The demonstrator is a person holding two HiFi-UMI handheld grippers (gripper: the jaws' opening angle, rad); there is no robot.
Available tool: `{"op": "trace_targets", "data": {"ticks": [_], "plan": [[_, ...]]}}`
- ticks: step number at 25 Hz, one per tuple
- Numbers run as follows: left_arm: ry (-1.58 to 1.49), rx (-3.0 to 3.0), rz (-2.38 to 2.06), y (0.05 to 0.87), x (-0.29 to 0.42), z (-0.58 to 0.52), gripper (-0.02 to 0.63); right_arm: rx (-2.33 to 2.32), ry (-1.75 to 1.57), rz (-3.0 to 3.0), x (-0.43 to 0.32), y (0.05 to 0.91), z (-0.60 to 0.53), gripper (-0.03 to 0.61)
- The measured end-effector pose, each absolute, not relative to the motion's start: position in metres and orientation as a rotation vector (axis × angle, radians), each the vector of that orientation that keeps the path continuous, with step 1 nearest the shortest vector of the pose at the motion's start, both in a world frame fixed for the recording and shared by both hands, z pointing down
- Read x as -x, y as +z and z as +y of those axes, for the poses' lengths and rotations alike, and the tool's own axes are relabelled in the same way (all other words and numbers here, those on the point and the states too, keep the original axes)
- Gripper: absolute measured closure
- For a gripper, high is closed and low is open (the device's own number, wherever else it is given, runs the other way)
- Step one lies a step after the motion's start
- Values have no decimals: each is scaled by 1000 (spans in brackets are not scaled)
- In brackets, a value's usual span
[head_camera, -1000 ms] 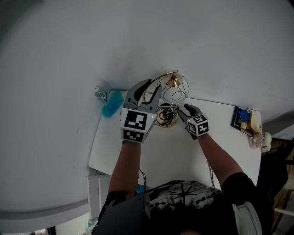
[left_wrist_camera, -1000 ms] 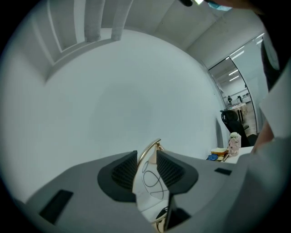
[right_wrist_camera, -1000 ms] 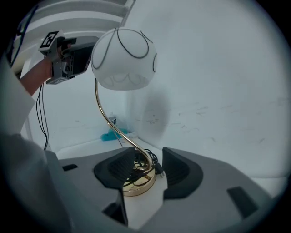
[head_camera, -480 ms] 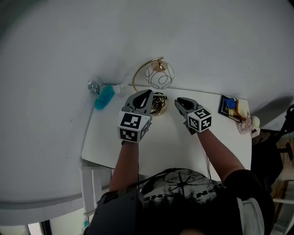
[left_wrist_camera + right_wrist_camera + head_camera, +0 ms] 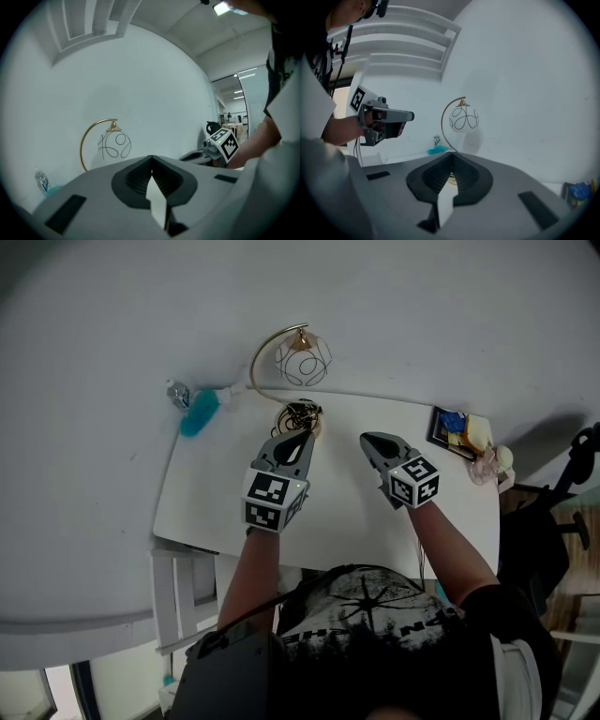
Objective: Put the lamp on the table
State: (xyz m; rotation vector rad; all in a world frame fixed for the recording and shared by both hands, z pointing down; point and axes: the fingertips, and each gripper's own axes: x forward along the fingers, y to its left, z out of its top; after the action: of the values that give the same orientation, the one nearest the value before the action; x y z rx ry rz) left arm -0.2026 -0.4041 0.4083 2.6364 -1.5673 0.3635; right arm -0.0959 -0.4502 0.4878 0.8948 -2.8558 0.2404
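Though both newly closed, empty: left tool (image 5: 298,434), right tool (image 5: 371,440), one lamp (image 5: 302,360), one table (image 5: 342,521).

The head view looks steeply down from above and behind both grippers and takes in the whole table (image 5: 347,521). Each of the 2 gripper views sits close behind its own jaws, facing almost level toward the wall (image 5: 140,84). The left gripper (image 5: 298,437) view shows the right gripper (image 5: 375,442) at its right edge, and the right gripper view shows the left gripper at its left. All 3 views share the lamp (image 5: 302,359), ahead of the jaws.
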Motion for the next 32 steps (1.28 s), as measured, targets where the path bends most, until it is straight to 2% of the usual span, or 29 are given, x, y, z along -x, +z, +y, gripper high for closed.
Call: {"op": "trace_targets", "data": {"ticks": [24, 32], "plan": [[290, -2660, -1309, 452, 46, -281, 598, -823, 234, -2913, -20, 456, -305, 558], [295, -2681, -1253, 459, 15, -262, 598, -858, 200, -2899, -46, 456, -278, 560]]}}
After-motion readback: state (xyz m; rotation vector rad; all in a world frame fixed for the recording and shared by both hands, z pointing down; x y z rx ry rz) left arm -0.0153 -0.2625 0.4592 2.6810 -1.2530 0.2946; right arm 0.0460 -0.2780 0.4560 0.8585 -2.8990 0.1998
